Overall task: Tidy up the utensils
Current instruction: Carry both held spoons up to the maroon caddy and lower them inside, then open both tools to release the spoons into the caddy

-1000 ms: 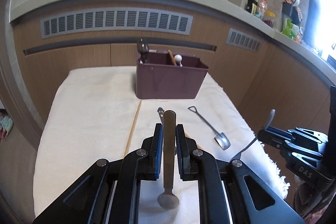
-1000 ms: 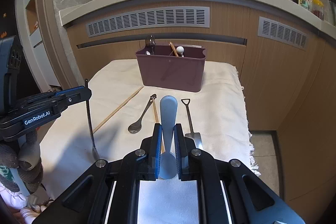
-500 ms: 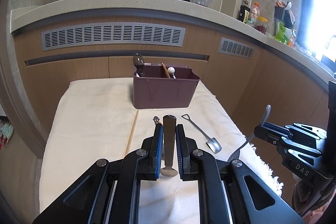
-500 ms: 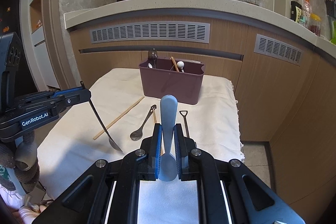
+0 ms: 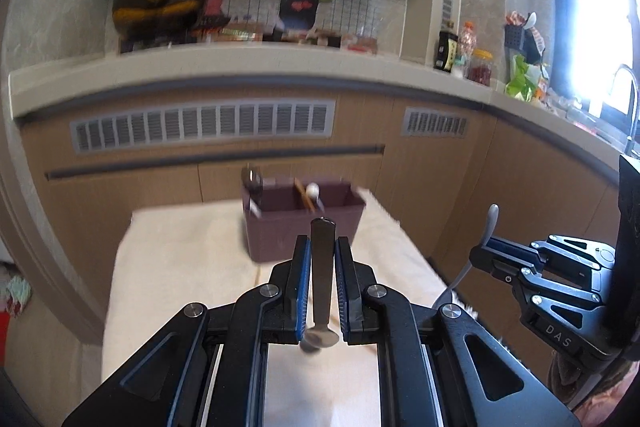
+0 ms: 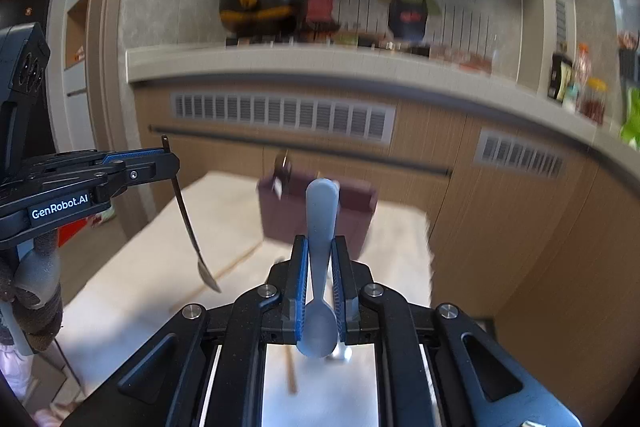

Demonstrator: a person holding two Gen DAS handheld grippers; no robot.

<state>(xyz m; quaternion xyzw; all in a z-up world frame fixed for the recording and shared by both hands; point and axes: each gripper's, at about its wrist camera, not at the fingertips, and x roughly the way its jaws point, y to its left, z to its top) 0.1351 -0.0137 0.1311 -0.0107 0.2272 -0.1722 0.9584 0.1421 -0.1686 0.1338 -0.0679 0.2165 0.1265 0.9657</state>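
My left gripper (image 5: 322, 247) is shut on a dark metal spoon (image 5: 322, 267), handle forward, bowl hanging under the fingers. In the right wrist view the same spoon (image 6: 188, 223) dangles from the left gripper (image 6: 170, 163) above the cloth. My right gripper (image 6: 320, 247) is shut on a pale blue spoon (image 6: 321, 211), handle up; the left wrist view shows it (image 5: 491, 223) at the right, in the right gripper (image 5: 480, 259). A purple utensil caddy (image 5: 280, 239) stands ahead on the cloth, with several utensils inside.
A white cloth (image 5: 180, 255) covers the small table. A wooden chopstick (image 6: 236, 261) lies on the cloth (image 6: 132, 287), left of the caddy (image 6: 360, 215). Wooden cabinets and a counter (image 5: 240, 67) rise behind; the table's right edge drops off to the floor.
Both grippers have risen with their spoons still clamped. The table and caddy sit lower and smaller in both views, and the loose utensils on the cloth have slid behind the fingers.
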